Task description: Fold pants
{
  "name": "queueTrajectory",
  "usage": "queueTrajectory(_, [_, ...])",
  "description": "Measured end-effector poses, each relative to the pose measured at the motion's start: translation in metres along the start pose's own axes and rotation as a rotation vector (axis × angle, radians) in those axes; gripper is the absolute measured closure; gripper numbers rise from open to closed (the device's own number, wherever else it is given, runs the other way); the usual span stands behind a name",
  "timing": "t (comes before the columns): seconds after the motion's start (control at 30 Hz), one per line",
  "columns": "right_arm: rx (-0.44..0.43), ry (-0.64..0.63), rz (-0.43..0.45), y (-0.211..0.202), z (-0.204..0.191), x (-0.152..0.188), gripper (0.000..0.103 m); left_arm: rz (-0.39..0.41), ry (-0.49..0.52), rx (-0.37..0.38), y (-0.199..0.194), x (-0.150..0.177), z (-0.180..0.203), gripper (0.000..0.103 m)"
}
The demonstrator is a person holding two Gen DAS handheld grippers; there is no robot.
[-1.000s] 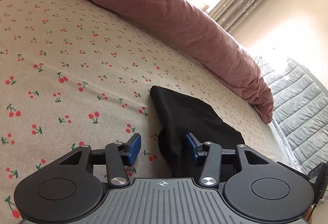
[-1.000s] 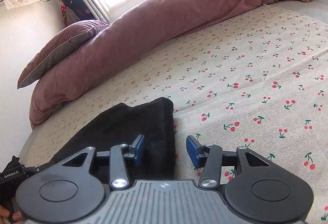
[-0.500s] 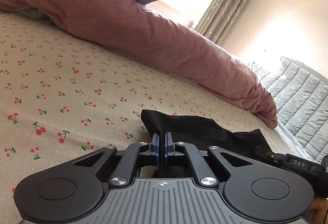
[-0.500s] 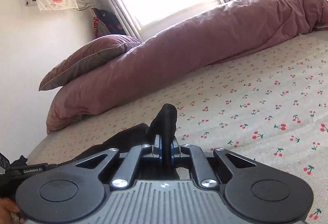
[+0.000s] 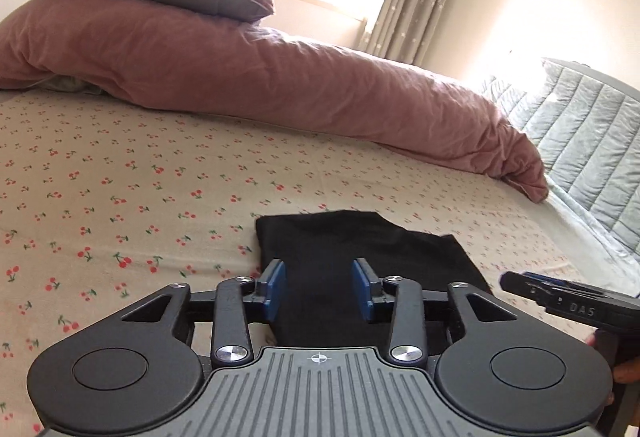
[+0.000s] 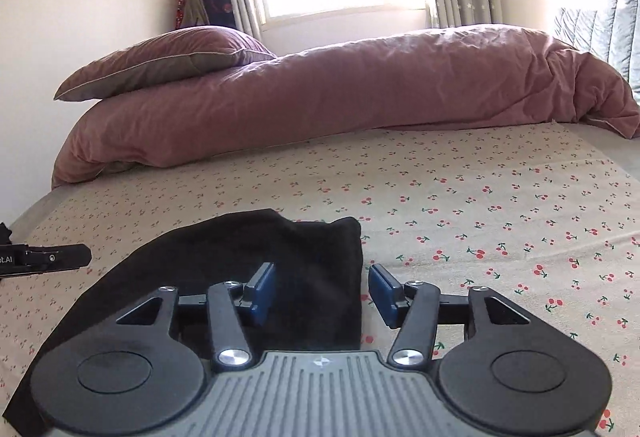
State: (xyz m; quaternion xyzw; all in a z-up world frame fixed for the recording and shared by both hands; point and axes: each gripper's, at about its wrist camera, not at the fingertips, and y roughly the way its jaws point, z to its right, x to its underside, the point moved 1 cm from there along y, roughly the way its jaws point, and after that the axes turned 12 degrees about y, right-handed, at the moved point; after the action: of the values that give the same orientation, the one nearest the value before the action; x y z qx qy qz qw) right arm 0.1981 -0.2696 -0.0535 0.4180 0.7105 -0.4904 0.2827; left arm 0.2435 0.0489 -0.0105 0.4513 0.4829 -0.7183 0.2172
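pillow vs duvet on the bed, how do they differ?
The pillow lies on top of the duvet; the duvet lies on the cherry-print sheet. The pillow is small and compact; the duvet is a long roll across the far side of the bed. The pillow has a grey underside with pale piping at the seam; the duvet shows mauve almost throughout. Shared: the same dusty mauve fabric, both beyond the black pants.

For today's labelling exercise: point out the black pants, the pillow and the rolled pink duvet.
pants (image 5: 360,241): left wrist view, flat top of the folded cloth.
pillow (image 6: 160,65): right wrist view, middle of its side.
duvet (image 6: 380,93): right wrist view, middle of the long roll.
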Motion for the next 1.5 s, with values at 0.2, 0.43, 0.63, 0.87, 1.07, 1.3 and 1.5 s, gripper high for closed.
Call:
queueTrajectory(0.2, [-0.040,-0.147,-0.125,-0.018,-0.034,0.040,0.046,-0.084,0.152,0.052,-0.017,0.041,0.049,0.062])
queueTrajectory(0.43, [-0.022,-0.285,-0.194,-0.039,-0.021,0.075,0.051,-0.159,0.237,-0.011,-0.034,0.087,0.033,0.059])
queueTrajectory(0.63, [0.034,-0.263,-0.209,-0.063,0.006,0.073,0.046,-0.186,0.163,-0.052,-0.058,0.090,0.018,0.050])
queueTrajectory(0.87, [0.124,-0.201,-0.172,-0.093,0.006,0.049,0.028,-0.202,0.210,-0.134,-0.081,0.069,0.050,0.024])
queueTrajectory(1.07, [0.129,-0.147,-0.139,-0.121,-0.018,0.043,0.004,-0.191,0.191,-0.216,-0.099,0.049,0.087,0.002])
queueTrajectory(1.3, [0.253,-0.087,-0.131,-0.116,-0.030,0.074,0.001,-0.266,0.124,-0.289,-0.091,0.072,0.106,0.000])
queueTrajectory(1.5, [0.286,-0.102,-0.137,-0.103,-0.039,0.087,0.001,-0.263,0.143,-0.417,-0.089,0.080,0.109,0.000])
